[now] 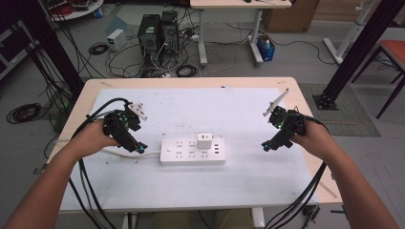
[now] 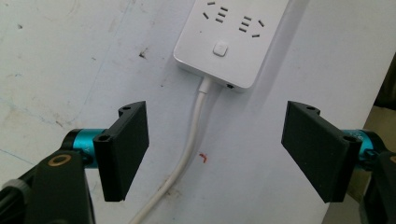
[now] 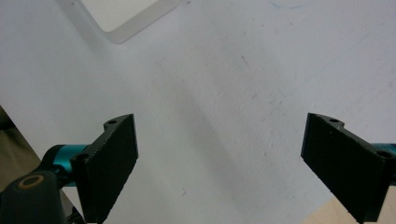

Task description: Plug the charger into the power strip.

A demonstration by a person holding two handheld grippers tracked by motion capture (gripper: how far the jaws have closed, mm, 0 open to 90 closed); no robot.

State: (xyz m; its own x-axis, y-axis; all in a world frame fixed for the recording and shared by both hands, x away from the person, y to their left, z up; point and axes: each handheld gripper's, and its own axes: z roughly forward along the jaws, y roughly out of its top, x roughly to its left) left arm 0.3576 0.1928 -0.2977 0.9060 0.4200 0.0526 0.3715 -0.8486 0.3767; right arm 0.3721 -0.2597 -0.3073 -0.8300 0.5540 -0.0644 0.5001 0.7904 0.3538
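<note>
- From the high view we see a white power strip (image 1: 193,150) lying near the middle of the white mat (image 1: 239,109) on the bench (image 1: 305,95), with a white charger (image 1: 205,140) plugged into its top.
- Our left tool (image 1: 141,149) sits just off the strip's left end, over the cord (image 1: 112,151); our right tool (image 1: 266,145) is well apart from its right end.
- The left gripper view adds what the high view cannot: the strip's (image 2: 229,37) round switch (image 2: 220,49), its socket slots, and the cord (image 2: 187,154) running down between the jaws, which stand apart on either side of it without touching it. A small red mark (image 2: 202,158) lies on the mat beside the cord.
- The right gripper view shows that tool open wide over bare mat, holding nothing, with one corner of the strip (image 3: 126,16) at the top edge.
- We can read no brand or writing anywhere.
- Beyond the bench, the floor holds computer towers (image 1: 159,33), tangled cables, a cardboard box (image 1: 291,14) and a blue bin (image 1: 265,47). Nothing blocks either tool.
</note>
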